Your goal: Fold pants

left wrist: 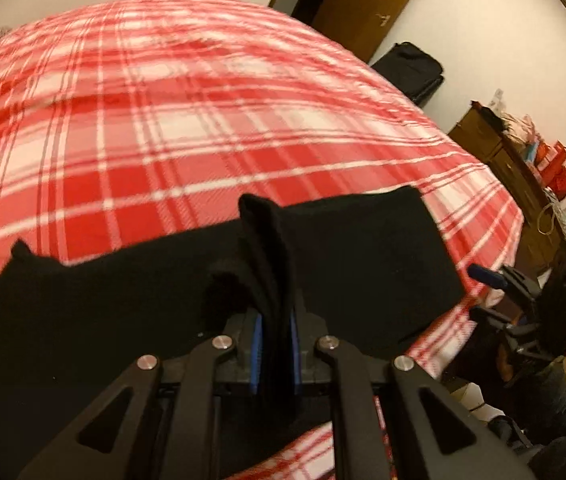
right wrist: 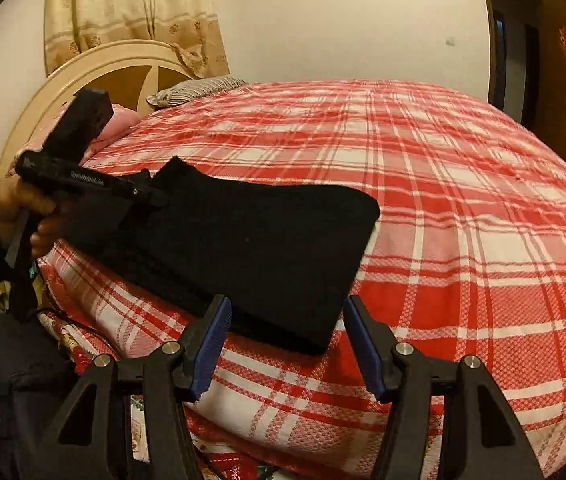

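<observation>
Pants (left wrist: 347,248), black, lie folded on the bed near its front edge, one bunched fold standing up btwn the left gripper's (left wrist: 277,354) fingers (left wrist: 257,354). Those blue pads are pressed tight on the cloth, so left is closed w/ the pants in its grip. Fabric spreads flat to both sides of the pinch, reaching left across the plaid bedspread (left wrist: 143,120) & right to a squared corner.

Right gripper (right wrist: 289,344): fingers (right wrist: 213,346) stand apart, nothing pinched. Pants' near corner (right wrist: 315,332) sits in the gap btwn the pads in the right wrist view, but neither pad touches it. In that view the folded pants (right wrist: 251,248) run up-left to the left gripper body (right wrist: 83,184), held by a hand (right wrist: 23,208) w/ a dark sleeve.

Outward: red-white plaid bedspread covers the whole bed; cream round headboard (right wrist: 83,76) & a striped pillow (right wrist: 195,90) at the far end, curtain (right wrist: 131,12) behind. Dark wood door (right wrist: 563,80) on the right wall. Left wrist view shows a black bag (left wrist: 411,68) on the floor & a wood cabinet (left wrist: 503,160) w/ red boxes (left wrist: 555,164) on top.
</observation>
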Motion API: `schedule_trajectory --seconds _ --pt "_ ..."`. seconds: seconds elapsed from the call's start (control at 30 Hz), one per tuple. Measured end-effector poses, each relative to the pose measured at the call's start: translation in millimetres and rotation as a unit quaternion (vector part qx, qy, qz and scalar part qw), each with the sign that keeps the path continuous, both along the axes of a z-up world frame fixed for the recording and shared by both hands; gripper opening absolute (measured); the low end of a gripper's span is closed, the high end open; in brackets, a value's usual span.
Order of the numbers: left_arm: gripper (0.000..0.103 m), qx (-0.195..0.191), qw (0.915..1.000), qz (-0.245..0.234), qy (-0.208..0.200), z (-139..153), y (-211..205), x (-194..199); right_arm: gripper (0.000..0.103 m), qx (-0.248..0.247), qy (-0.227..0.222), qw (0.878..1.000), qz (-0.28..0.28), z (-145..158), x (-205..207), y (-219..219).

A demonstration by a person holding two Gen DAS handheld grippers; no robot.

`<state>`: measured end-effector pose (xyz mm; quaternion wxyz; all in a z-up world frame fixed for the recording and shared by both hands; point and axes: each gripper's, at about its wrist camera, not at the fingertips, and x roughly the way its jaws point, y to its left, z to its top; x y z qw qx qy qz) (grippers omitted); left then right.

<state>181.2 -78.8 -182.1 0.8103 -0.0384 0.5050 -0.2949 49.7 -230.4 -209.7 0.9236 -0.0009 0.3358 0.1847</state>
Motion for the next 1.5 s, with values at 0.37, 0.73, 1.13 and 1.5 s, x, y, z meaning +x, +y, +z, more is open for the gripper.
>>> schedule_trajectory --seconds 0.37,0.73,1.13,1.5 --pt "0.02 0.019 0.9996 -0.004 -0.019 -14 -1 -2 0.061 -0.069 0.033 0.997 0.031 -21 6 34" --pt "0.064 0.041 0.995 0.034 -0.084 19 50 -28 0.065 -0.039 0.004 0.998 0.047 4 1 37" --pt "0.08 0.009 0.9904 0.11 -0.082 18 110 -38 0.055 -0.094 -0.006 0.981 0.172 17 34 170" --pt "0.081 -0.001 0.9887 0.126 -0.081 16 134 -43 0.007 -0.072 0.047 0.985 0.148 -11 62 202"
